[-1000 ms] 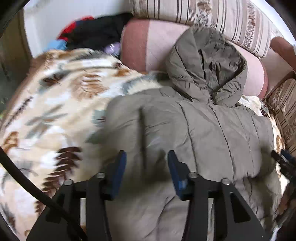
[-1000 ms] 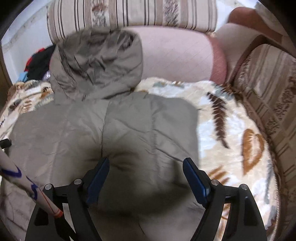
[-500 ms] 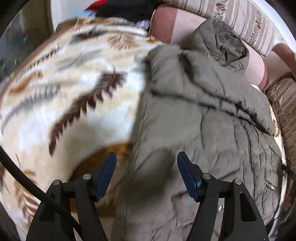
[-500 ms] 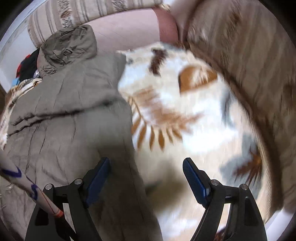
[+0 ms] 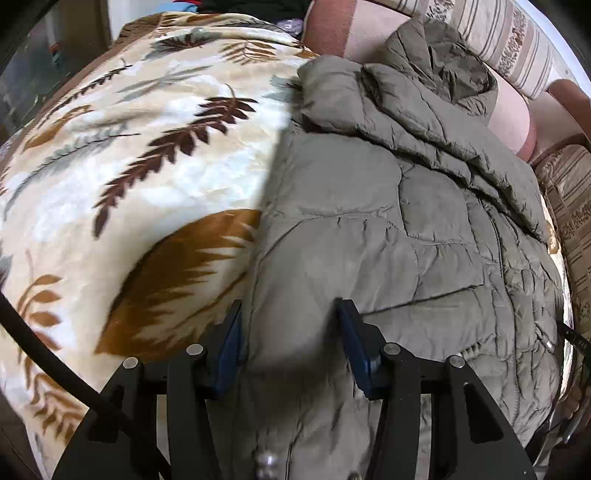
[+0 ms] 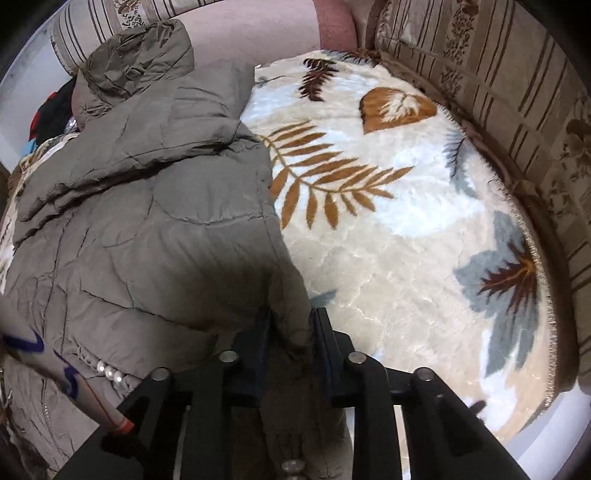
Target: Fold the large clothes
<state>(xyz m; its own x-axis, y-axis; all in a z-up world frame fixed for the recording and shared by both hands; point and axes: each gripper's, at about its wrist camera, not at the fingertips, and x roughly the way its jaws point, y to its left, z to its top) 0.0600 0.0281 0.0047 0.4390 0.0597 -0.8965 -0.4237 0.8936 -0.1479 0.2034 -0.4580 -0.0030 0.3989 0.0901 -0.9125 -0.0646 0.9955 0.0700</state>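
Note:
A large olive-grey padded hooded jacket [image 5: 388,221] lies on a leaf-patterned blanket [image 5: 129,166] on a sofa, its hood [image 5: 443,62] against the backrest. My left gripper [image 5: 291,332] is partly open, its jaws on either side of the jacket's left bottom edge, the fabric between them. In the right wrist view the jacket [image 6: 147,221] fills the left side. My right gripper [image 6: 291,332] is shut on the jacket's right bottom edge. A strand of pearl beads [image 6: 109,371] shows on the hem.
The blanket [image 6: 388,240] spreads to the right of the jacket, up to the striped sofa arm [image 6: 517,110]. A pink bolster [image 5: 509,114] and striped cushions [image 5: 498,33] line the back. A pile of dark and red clothes [image 6: 51,110] lies at the far left end.
Both grippers have dropped from the jacket's chest to its bottom corners. The right gripper has closed on the right edge. The left jaws have narrowed around the left edge.

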